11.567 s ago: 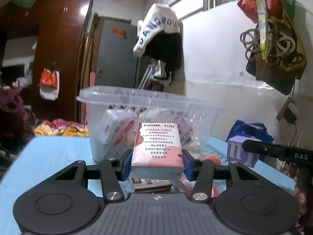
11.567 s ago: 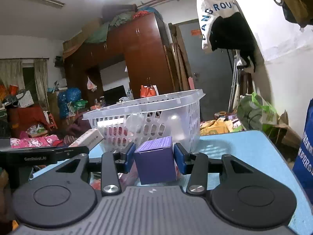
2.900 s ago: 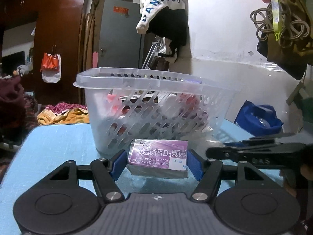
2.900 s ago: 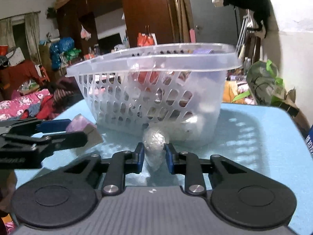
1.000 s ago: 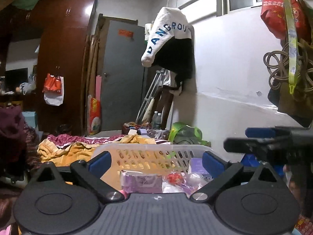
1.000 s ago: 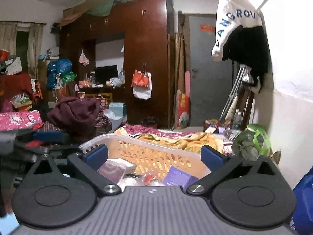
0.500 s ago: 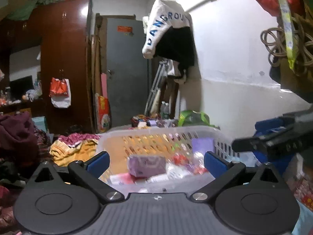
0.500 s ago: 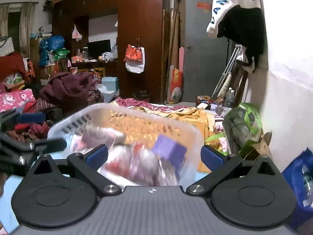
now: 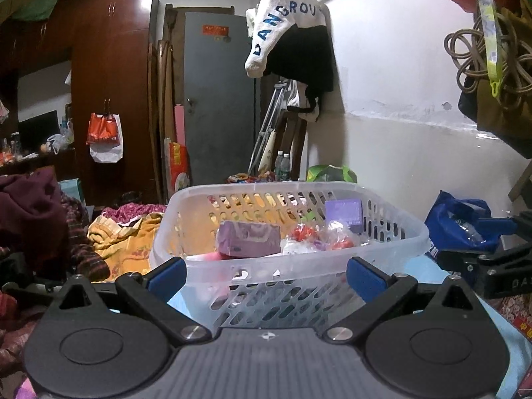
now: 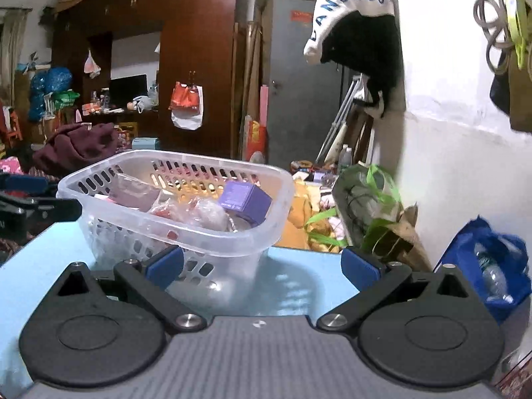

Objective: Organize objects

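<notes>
Both tools wide open and empty, the left tool [image 9: 265, 274] and right tool [image 10: 262, 263] each poised short of the clear basket [image 9: 392, 247]. It sits on the blue worktop [image 10: 50, 249], toward the far edge, holding a purple box [image 10: 245, 198], a purple packet [image 9: 247, 241] and wrapped bits.

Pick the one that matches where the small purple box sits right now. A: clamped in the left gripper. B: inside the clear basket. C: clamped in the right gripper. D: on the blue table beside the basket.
B: the small purple box lies among wrapped items inside the clear basket, while both the left gripper and right gripper stand open and empty.
</notes>
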`<state>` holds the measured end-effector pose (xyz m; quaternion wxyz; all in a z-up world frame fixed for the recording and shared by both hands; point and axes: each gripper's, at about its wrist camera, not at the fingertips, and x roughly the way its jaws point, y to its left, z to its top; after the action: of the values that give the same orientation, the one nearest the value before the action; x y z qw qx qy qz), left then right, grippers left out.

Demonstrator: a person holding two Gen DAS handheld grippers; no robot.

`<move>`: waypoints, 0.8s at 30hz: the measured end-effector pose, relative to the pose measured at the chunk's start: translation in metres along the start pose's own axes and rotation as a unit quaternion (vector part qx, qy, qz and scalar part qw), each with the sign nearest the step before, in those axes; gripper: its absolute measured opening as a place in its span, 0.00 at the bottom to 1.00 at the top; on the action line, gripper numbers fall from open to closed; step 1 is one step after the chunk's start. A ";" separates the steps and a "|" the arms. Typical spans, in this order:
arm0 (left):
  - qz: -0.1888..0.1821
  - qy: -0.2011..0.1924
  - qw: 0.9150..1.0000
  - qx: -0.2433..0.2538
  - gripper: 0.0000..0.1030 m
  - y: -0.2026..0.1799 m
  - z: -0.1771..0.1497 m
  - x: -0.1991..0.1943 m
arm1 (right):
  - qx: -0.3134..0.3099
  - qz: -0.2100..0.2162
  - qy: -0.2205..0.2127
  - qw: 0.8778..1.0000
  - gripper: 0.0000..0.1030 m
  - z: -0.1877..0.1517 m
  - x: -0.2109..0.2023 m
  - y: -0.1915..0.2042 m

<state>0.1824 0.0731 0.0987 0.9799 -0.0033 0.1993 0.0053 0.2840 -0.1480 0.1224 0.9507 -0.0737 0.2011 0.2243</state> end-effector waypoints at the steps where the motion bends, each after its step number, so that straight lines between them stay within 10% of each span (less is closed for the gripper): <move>1: 0.003 0.000 1.000 0.002 1.00 0.000 -0.001 0.000 | 0.010 0.009 0.001 1.000 1.00 0.000 0.001 -0.003; 24: 0.004 0.001 1.000 0.010 1.00 -0.011 -0.002 -0.001 | 0.019 0.034 -0.023 0.999 1.00 -0.011 -0.011 -0.003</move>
<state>0.1813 0.0625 0.0974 0.9796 0.0073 0.2006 0.0076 0.2725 -0.1576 0.1166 0.9481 -0.0435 0.1863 0.2538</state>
